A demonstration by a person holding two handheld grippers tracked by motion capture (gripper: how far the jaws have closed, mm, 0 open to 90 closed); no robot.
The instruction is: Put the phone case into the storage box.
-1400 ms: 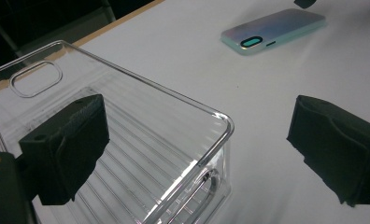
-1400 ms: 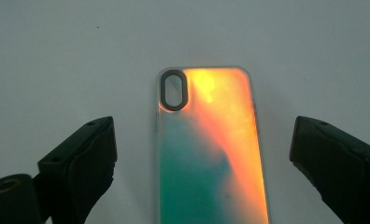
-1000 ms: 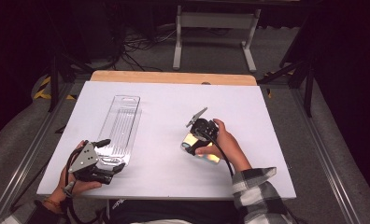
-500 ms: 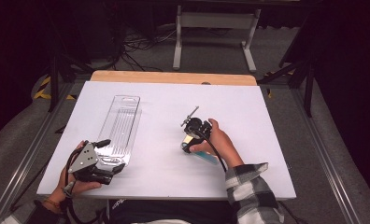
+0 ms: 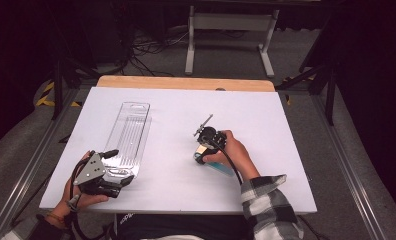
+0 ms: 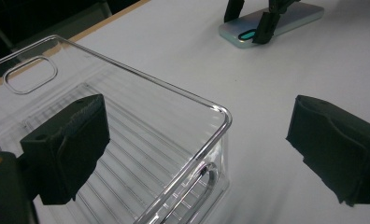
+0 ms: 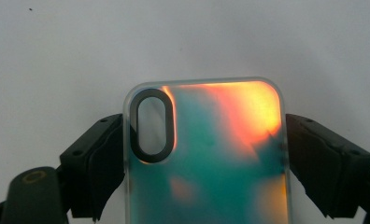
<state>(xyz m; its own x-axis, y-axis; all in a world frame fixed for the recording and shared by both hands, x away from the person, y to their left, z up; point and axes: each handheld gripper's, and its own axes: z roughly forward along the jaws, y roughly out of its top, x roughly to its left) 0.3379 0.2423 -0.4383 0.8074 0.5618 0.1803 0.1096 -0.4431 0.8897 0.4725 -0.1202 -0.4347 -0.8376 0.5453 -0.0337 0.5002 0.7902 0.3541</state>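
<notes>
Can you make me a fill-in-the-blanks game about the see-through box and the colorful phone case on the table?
1. The right gripper has a jaw on each side of the phone ____.
2. The clear tray lies on a ____ table.
3. The left gripper has its jaws ____, one over the tray and one over the table.
4. The phone case has a camera hole shaped like an ____.

Missing words: case; white; open; oval

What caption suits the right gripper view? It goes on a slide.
Hand-held gripper jaws flank an iridescent phone case lying on the white table.
</notes>
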